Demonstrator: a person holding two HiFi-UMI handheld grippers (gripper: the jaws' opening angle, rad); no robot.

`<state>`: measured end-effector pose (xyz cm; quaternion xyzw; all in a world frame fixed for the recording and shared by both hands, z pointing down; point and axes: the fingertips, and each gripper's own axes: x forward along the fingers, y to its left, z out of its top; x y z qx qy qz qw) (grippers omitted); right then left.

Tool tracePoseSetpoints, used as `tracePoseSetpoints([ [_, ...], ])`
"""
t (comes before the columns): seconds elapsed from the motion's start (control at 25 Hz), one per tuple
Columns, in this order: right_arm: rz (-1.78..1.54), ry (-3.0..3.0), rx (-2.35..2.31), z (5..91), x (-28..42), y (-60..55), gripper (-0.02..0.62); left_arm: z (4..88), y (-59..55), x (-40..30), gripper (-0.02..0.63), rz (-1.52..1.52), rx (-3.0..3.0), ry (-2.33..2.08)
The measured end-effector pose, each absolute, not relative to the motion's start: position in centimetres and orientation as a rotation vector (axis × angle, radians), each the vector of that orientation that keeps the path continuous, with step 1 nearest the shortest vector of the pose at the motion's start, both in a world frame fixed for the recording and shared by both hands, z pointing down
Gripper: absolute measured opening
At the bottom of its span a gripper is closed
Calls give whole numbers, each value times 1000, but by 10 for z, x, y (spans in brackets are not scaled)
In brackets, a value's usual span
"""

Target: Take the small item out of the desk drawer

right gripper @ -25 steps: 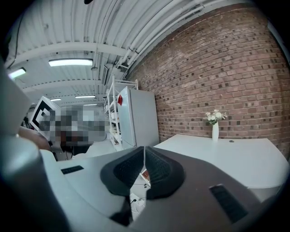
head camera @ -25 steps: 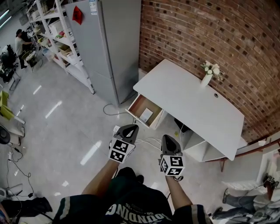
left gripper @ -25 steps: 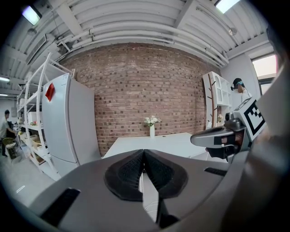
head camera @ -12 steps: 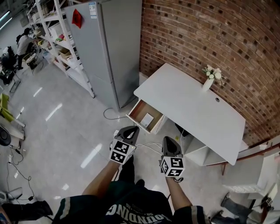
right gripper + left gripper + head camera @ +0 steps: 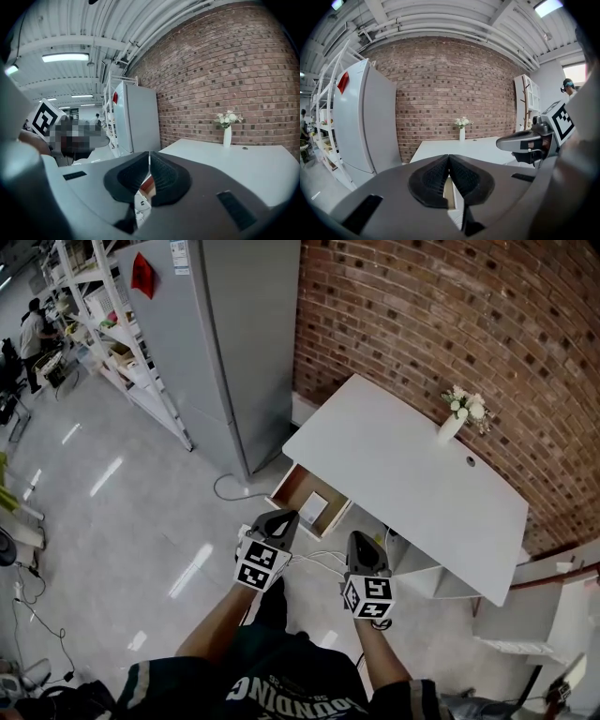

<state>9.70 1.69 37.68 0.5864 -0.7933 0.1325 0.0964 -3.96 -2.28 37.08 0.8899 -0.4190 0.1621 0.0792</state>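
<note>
The white desk (image 5: 412, 474) stands against the brick wall with its wooden drawer (image 5: 292, 486) pulled out at the front left. A small white item (image 5: 314, 508) lies inside the drawer. My left gripper (image 5: 278, 518) hangs in the air just short of the drawer, its jaws shut with nothing between them (image 5: 449, 161). The right gripper (image 5: 364, 540) is level with it to the right, also shut and empty (image 5: 149, 159). In the right gripper view the drawer (image 5: 146, 185) shows below the pads.
A white vase of flowers (image 5: 457, 420) stands at the desk's back edge. A tall grey fridge (image 5: 234, 343) is left of the desk, with white shelving (image 5: 112, 324) beyond it. Cables (image 5: 314, 554) lie on the floor under the grippers.
The view has shifted, so the desk and open drawer sit slightly nearer to the grippers. Both grippers keep their place in the view and stay shut.
</note>
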Motion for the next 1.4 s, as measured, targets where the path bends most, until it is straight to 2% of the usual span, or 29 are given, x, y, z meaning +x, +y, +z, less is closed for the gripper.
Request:
tracePoseSetpoints([
  [0.6,413,-2243,1798,385,77,-83,29,394,-133,-41,15,510,2692,-1063],
  [1.4,410,-2280,1769,380,89,-74,29,396,-120,-28,15,514,2671,-1084],
])
